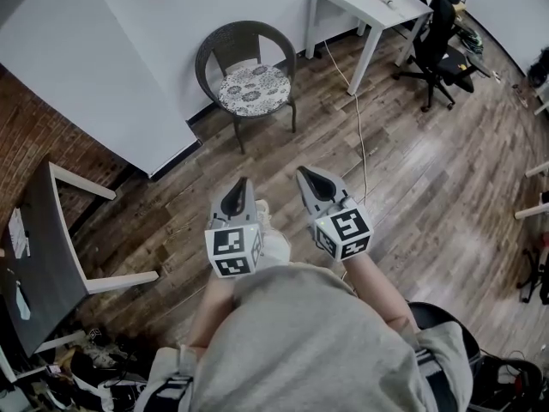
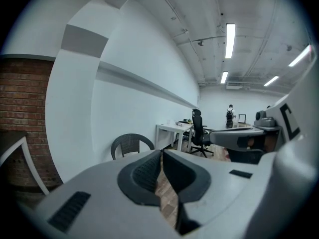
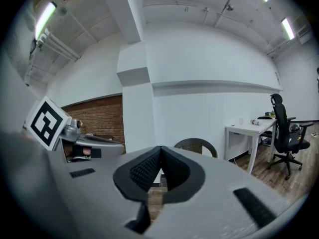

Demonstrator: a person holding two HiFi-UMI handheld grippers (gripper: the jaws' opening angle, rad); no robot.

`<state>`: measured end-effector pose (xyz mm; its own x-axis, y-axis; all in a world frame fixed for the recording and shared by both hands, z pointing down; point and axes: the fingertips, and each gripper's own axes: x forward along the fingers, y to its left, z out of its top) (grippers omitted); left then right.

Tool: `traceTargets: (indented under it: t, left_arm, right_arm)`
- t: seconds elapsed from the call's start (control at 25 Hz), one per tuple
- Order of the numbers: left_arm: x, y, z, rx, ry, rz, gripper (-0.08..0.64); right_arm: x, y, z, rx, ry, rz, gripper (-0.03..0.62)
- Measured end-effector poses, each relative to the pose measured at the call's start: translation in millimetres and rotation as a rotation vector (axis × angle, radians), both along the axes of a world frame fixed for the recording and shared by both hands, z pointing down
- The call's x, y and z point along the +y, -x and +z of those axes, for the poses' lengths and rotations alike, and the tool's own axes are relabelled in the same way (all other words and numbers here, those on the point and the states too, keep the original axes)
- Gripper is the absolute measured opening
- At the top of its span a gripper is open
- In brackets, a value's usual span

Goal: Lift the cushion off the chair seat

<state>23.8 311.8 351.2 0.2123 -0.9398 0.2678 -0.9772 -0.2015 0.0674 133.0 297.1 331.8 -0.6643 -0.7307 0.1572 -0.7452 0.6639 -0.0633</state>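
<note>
A round patterned cushion (image 1: 253, 89) lies on the seat of a dark wicker chair (image 1: 242, 48) against the white wall. Both grippers hover side by side over the wood floor, well short of the chair and pointing toward it. My left gripper (image 1: 241, 182) is shut with nothing between its jaws. My right gripper (image 1: 304, 172) is shut and empty too. In the left gripper view the chair's back (image 2: 130, 144) rises just behind the closed jaws of that gripper (image 2: 162, 153). The right gripper view shows the chair back (image 3: 196, 146) above the closed tips of the right gripper (image 3: 160, 150); the cushion is hidden there.
A white table (image 1: 364, 3) stands right of the chair, a black office chair (image 1: 439, 43) beyond it. A cable (image 1: 358, 118) runs across the floor from the table. A dark table with white legs (image 1: 51, 256) stands at the left by the brick wall (image 1: 30, 136).
</note>
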Motion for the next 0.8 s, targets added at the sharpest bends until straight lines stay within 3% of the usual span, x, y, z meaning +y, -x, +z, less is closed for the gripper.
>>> traceTargets:
  t: [0.8]
  left_arm:
    - [-210,62,14,-0.007,0.047,0.055,0.015]
  right_arm:
    - [-207,56,3,0.020,0.011,0.057,-0.005]
